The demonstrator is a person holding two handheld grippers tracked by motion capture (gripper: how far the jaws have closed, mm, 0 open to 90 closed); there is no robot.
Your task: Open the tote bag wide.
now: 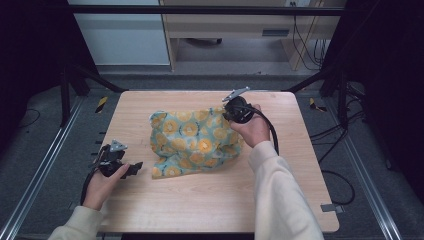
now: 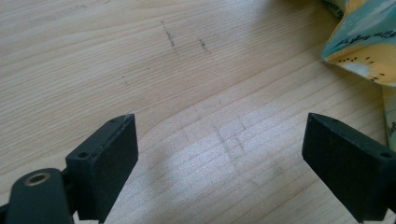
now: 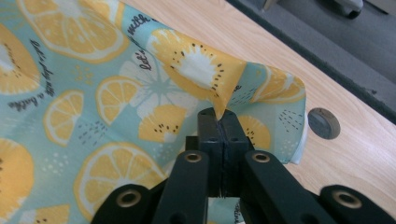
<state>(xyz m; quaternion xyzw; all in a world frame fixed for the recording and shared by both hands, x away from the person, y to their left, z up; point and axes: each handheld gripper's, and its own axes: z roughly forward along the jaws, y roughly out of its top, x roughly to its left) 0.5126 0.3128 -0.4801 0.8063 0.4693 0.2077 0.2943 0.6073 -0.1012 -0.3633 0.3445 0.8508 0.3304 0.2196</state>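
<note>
The light wooden table [image 1: 210, 200] carries a crumpled teal cloth printed with yellow citrus slices [image 1: 195, 142], lying at its centre. The cloth's far right corner is pinched between the closed jaws of the right gripper [image 3: 219, 122]. The pinched corner is best drawn outward and kept low, so that the fold is opened without slipping. The left gripper [image 2: 219, 154] is held wide and empty over bare wood, just beside the cloth's near left edge. The pinch itself is resolved in the right gripper view; in the high view it is masked by the hand.
</note>
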